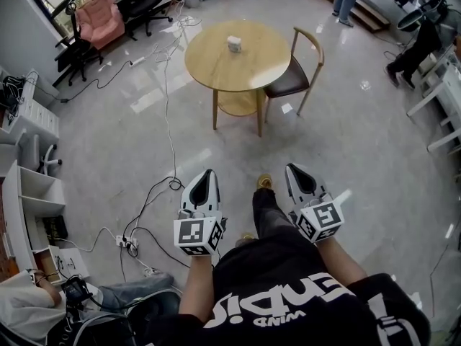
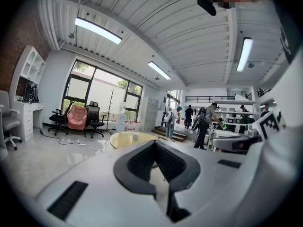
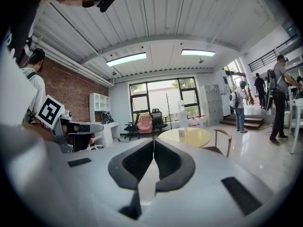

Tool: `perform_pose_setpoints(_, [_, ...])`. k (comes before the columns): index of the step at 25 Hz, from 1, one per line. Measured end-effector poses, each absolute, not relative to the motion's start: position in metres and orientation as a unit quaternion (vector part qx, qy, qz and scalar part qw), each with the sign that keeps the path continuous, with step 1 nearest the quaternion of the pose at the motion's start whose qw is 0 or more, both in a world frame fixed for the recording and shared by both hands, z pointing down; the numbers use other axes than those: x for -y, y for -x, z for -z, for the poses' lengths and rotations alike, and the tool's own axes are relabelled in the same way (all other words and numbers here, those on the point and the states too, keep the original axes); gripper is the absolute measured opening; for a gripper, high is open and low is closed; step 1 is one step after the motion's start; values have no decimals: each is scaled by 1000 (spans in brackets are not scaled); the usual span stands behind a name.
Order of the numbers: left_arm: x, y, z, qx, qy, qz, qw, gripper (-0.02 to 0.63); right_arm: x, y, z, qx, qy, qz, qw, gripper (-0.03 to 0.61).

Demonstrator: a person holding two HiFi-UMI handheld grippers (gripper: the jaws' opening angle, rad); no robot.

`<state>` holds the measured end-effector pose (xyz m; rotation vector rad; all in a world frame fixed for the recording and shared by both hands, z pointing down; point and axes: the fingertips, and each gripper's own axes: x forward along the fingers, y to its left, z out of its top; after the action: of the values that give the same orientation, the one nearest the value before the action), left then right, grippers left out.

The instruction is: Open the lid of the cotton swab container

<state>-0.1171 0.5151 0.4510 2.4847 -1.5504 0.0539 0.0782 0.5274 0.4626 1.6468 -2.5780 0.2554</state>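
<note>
- On the round pale wooden counter (image 1: 216, 67), well ahead: small white cotton swab container (image 1: 234, 44), probably light and rigid; steady its body, prise the top.
- Left tongs (image 1: 208, 175), right tongs (image 1: 291, 169): closed, empty.

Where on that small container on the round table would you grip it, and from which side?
Probably its lower sides, coming level from the near side: the container stands upright on the table, its top free, and a chair blocks the right. Too distant to see how it opens.
</note>
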Motion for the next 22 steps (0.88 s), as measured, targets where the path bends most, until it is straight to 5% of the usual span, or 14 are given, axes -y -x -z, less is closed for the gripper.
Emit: perform_pose_setpoints(22, [-333,99,-453,523,-845,-13,111,6,-348,-92,-463,848,-521,-89,32,2])
